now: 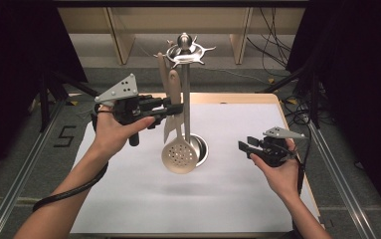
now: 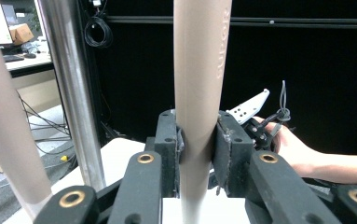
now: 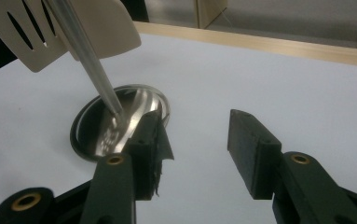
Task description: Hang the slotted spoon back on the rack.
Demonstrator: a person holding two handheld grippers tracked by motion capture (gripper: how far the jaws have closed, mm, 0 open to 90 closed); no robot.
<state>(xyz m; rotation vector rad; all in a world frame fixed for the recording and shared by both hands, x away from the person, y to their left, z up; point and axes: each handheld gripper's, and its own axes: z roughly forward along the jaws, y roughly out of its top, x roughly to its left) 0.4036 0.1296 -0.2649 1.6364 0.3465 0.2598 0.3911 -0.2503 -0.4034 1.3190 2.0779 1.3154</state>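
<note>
- One skimmer [image 1: 180, 155], beige, perforated bowl, hung low at 9 o'clock of stand pole [image 1: 186, 99], over white table [image 1: 228, 199].
- Left gripper [image 1: 176, 109] clamped on skimmer handle [image 2: 198, 93], mid-length.
- Right gripper [image 1: 243, 148] spread apart, empty, at 3 o'clock of stand base [image 3: 120, 121].
- Judged light, stiff, smooth-handled; prone to swing; best gripped mid-handle.
- Slotted turner [image 3: 31, 32] noted alongside.

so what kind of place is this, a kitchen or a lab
Most likely a lab or recording workspace, not a kitchen: black curtains flank the table, loose cables trail on the floor, and metal rails frame it.
</note>
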